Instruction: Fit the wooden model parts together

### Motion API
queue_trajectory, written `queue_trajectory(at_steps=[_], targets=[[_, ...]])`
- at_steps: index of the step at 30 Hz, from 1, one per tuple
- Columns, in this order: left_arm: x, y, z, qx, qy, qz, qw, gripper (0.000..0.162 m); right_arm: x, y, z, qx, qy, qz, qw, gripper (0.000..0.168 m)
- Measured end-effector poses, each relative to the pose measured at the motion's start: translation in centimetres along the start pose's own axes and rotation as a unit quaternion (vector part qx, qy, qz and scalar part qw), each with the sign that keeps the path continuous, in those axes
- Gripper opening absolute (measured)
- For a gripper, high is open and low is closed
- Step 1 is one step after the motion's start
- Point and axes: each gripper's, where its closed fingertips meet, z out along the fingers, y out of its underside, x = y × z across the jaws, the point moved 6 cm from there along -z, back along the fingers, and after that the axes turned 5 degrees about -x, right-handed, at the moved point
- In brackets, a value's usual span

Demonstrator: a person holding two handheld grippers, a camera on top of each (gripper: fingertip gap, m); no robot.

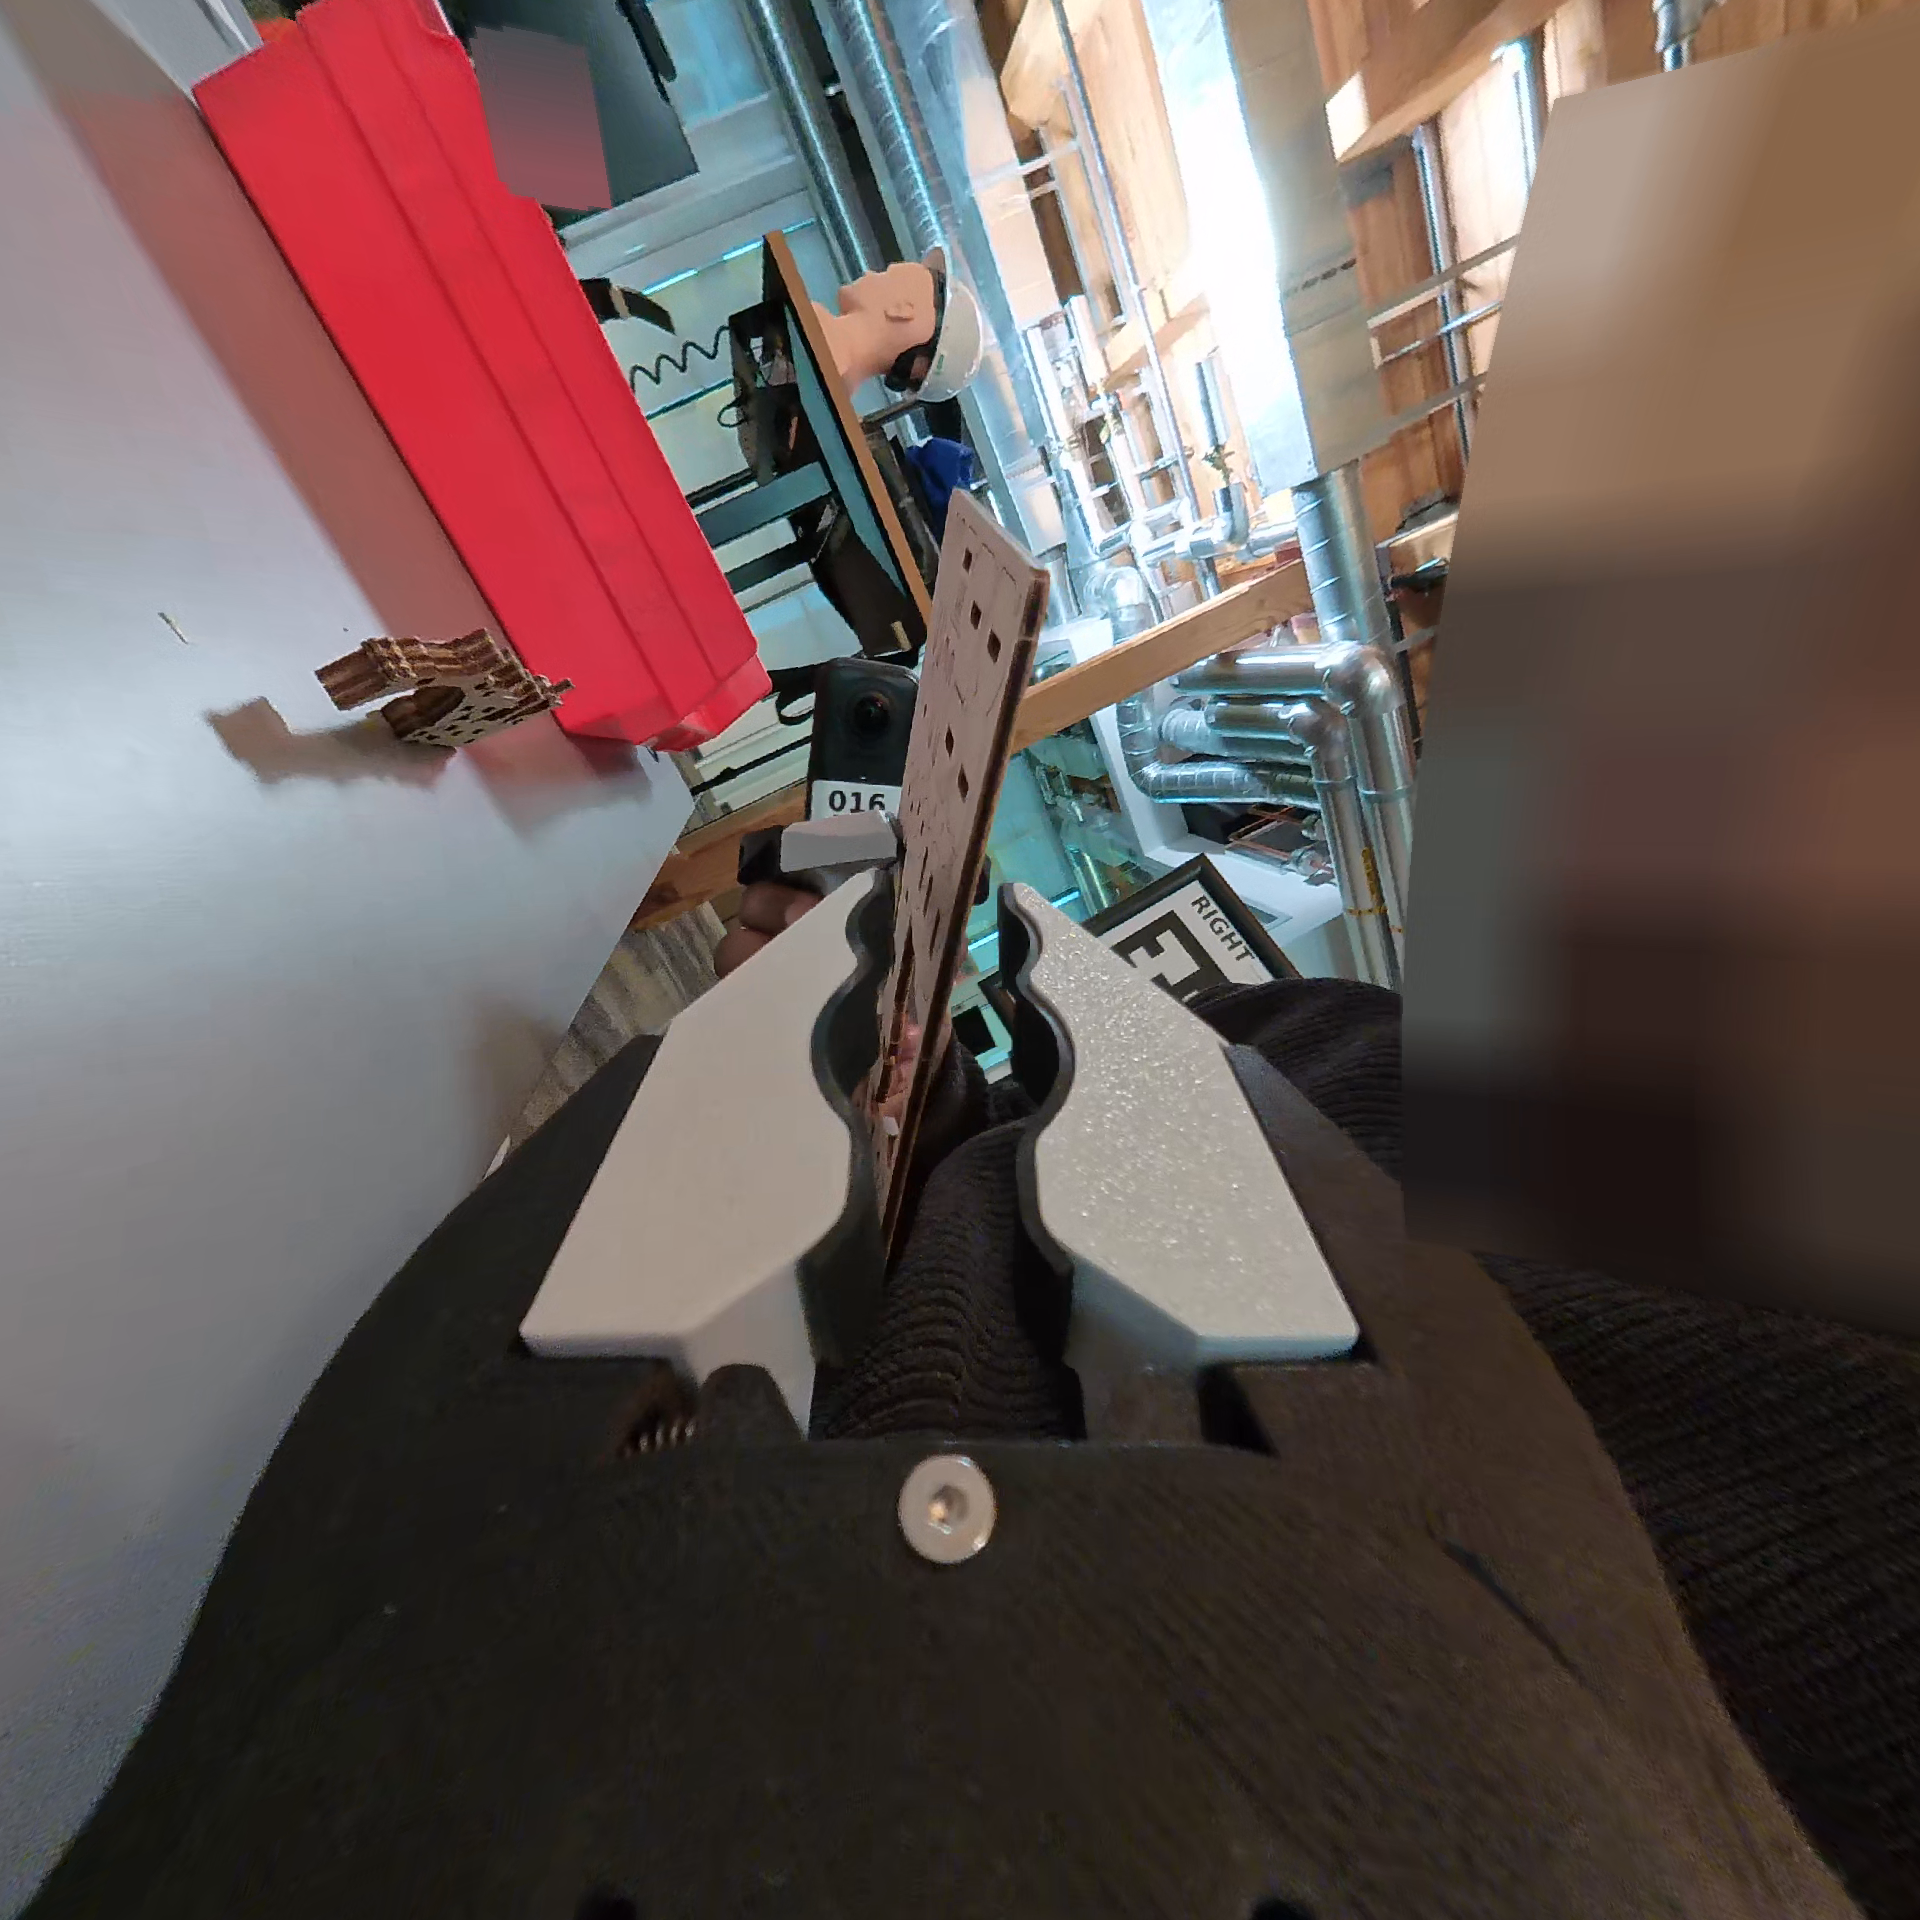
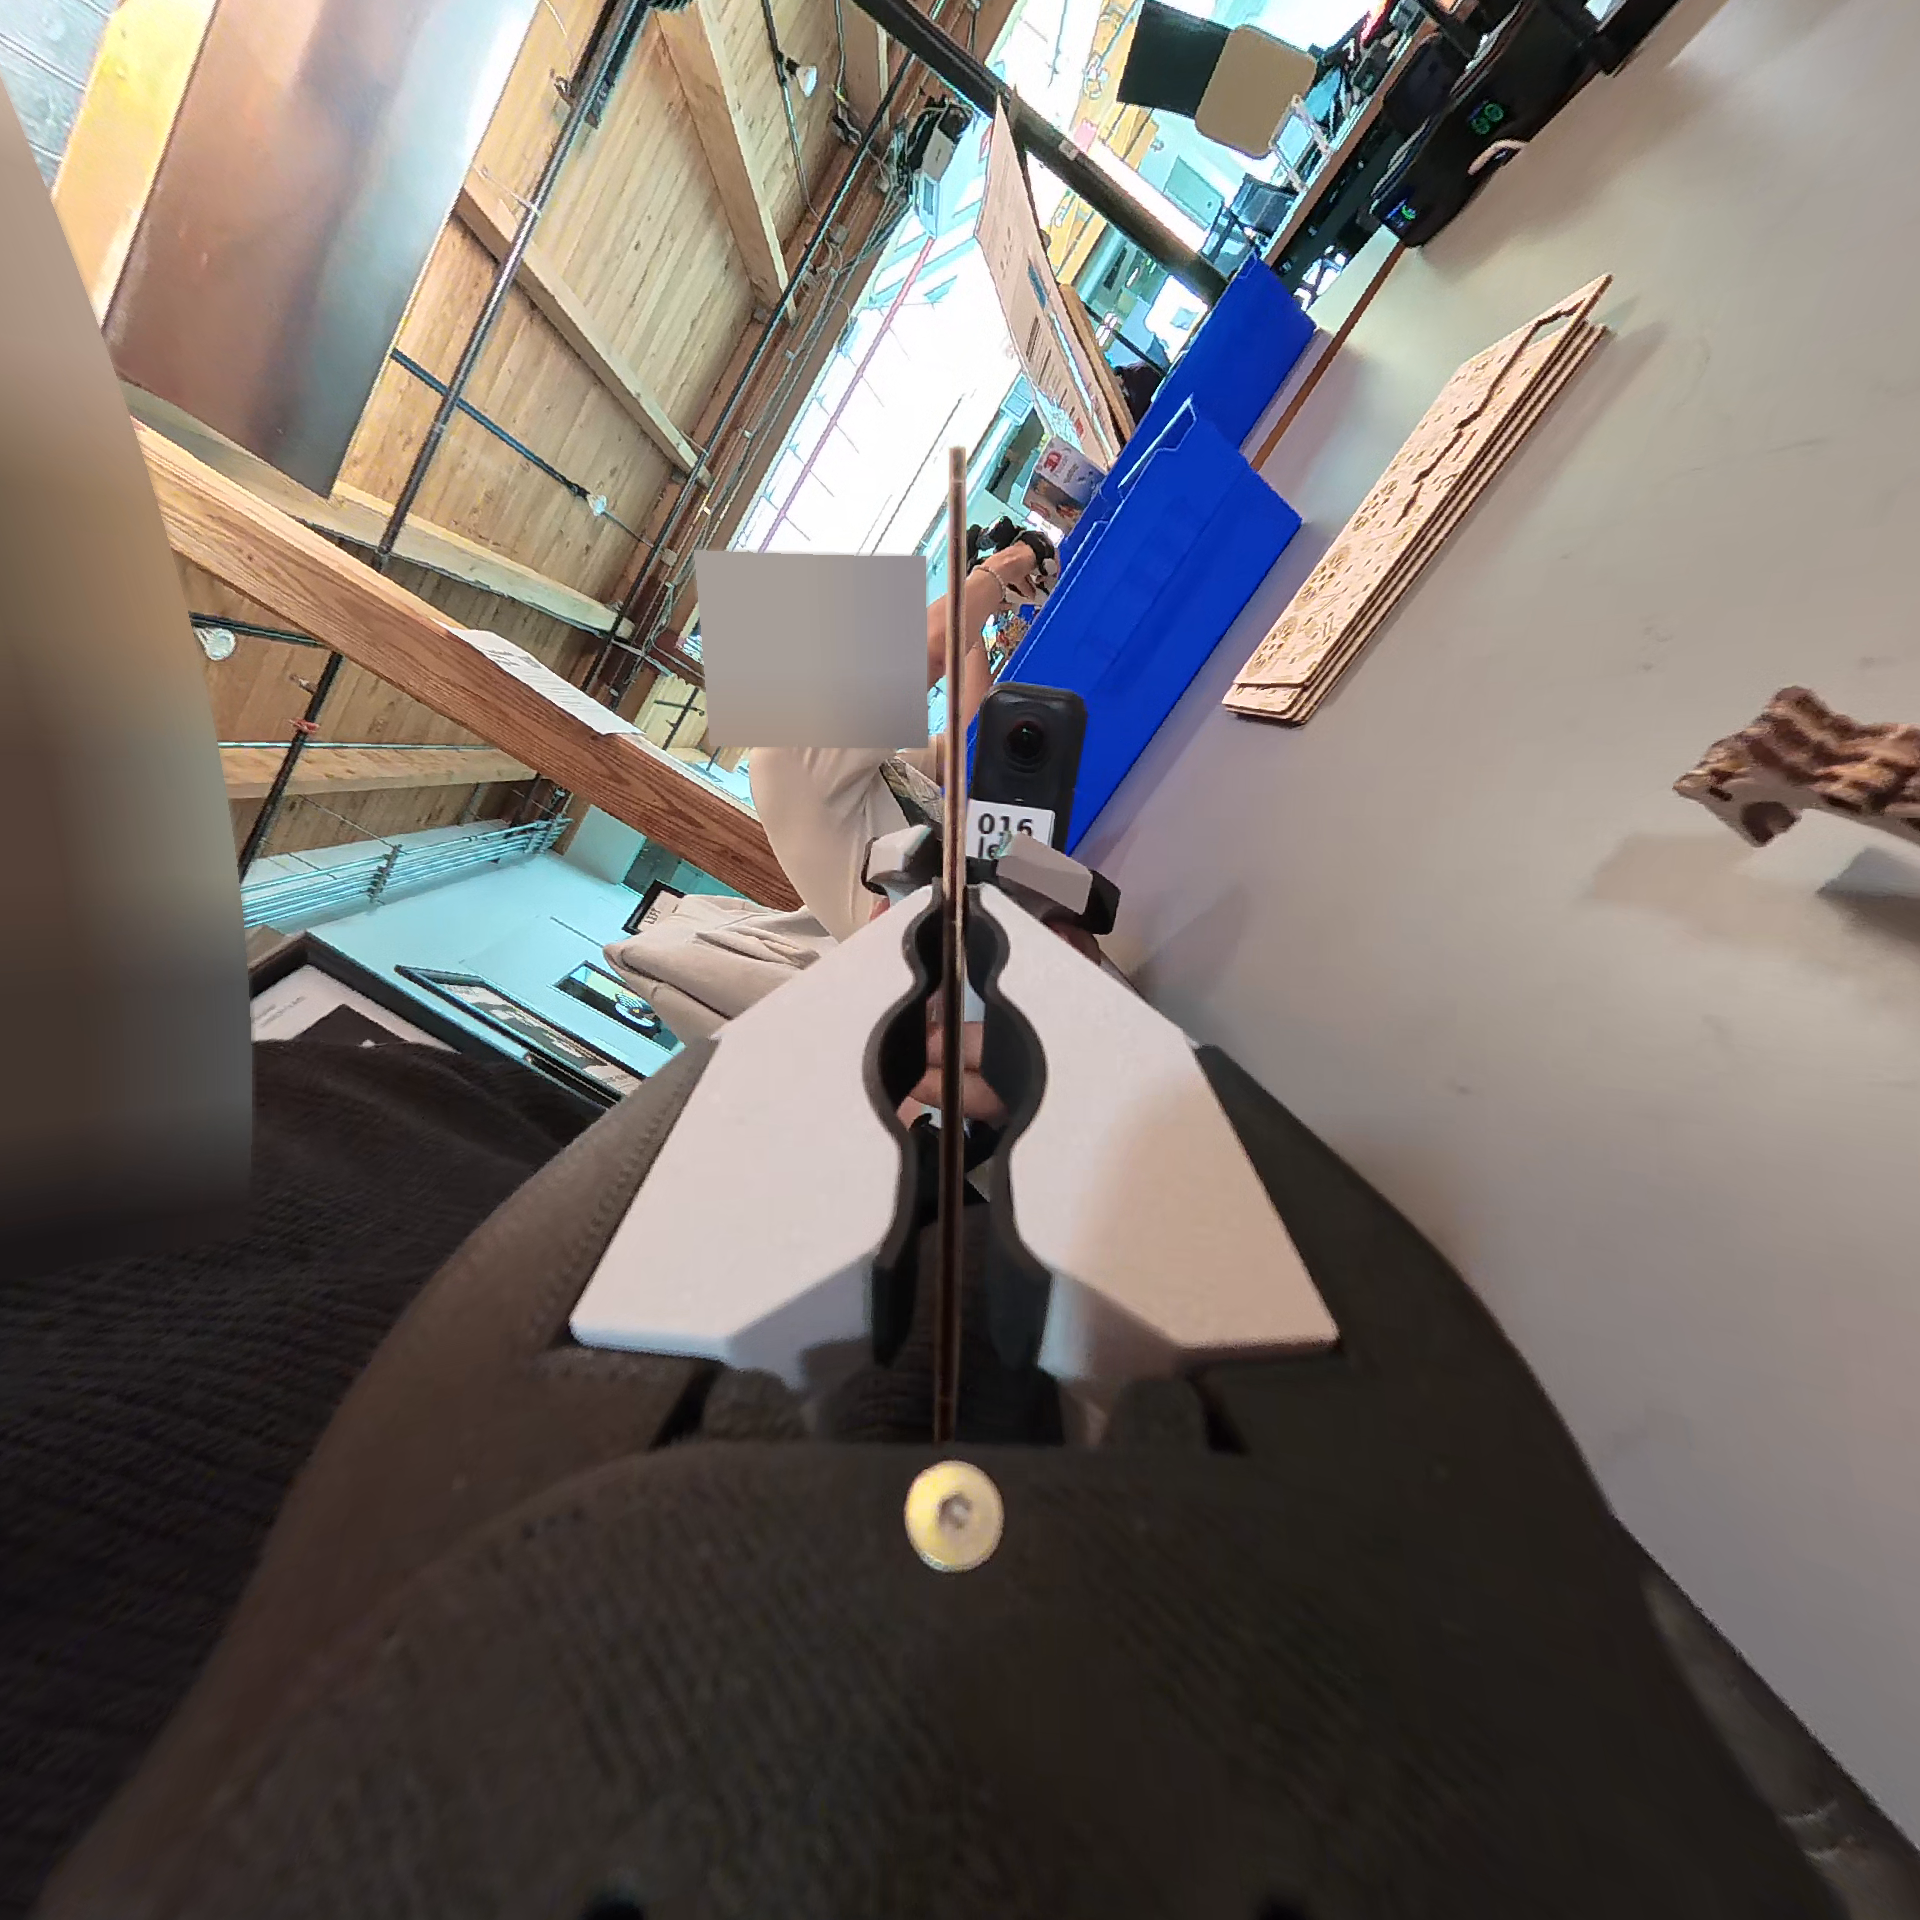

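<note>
Nearest us, our right claw (image 2: 954,925) pinches a thin wooden sheet (image 2: 954,675) edge-on, held up off the tabletop (image 2: 1455,1039). Our left claw (image 1: 940,914) stands narrowly parted around the same sheet (image 1: 966,748). Farther off, a small assembled wooden piece (image 1: 442,686) rests just beside a red bin (image 1: 499,364); stacked wooden boards (image 2: 1423,499) lie near a blue bin (image 2: 1164,582)

The thin brown laser-cut wooden panel (image 1: 961,790) looks matt with dark scorched edges, the red plastic bin (image 1: 488,395) smooth and slightly glossy.
</note>
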Motion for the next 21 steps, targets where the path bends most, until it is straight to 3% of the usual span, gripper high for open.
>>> queue_trajectory(at_steps=[5, 21], targets=[[0.2, 0.2, 0.11, -0.005, -0.01, 0.014, 1.0, 0.009, -0.14, 0.23, 0.18, -0.002, 0.011, -0.013, 1.0, 0.001], [0.38, 0.32, 0.13, -0.005, -0.015, 0.023, 1.0, 0.01, -0.32, 0.4, 0.32, -0.004, 0.014, -0.023, 1.0, 0.001]])
